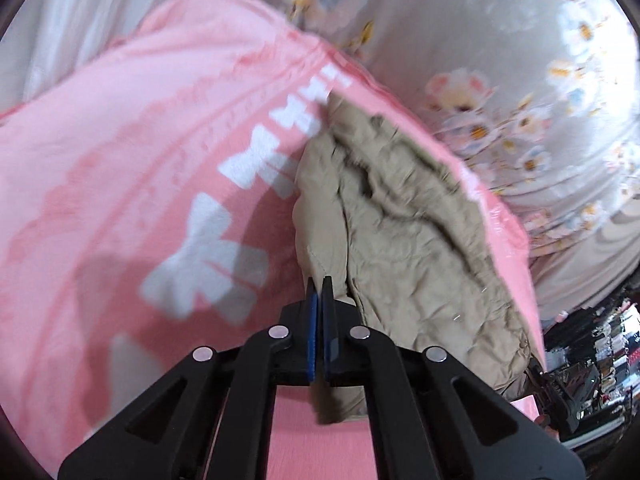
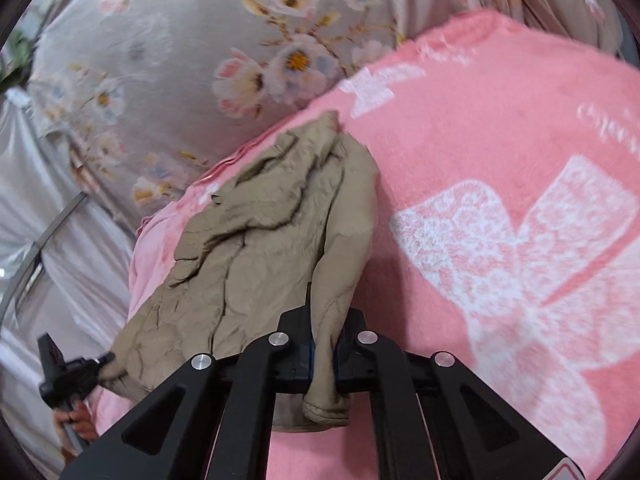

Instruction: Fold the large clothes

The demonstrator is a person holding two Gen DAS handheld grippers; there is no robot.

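Note:
A crumpled tan garment (image 1: 404, 236) lies on a pink blanket (image 1: 132, 152) with white bow prints. My left gripper (image 1: 319, 284) is shut on one edge of the garment, the cloth pinched between its blue pads. In the right wrist view the tan garment (image 2: 272, 248) stretches from the middle toward the lower left. My right gripper (image 2: 322, 344) is shut on a bunched fold of it, and the cloth hangs down below the jaws. The left gripper (image 2: 102, 360) shows at the lower left of that view, holding the garment's other end.
The pink blanket (image 2: 500, 184) covers a bed with a grey floral sheet (image 2: 192, 52) (image 1: 500, 60). Pale curtain fabric (image 2: 48, 240) hangs at the left of the right wrist view. Dark clutter (image 1: 596, 356) lies off the bed edge at the lower right.

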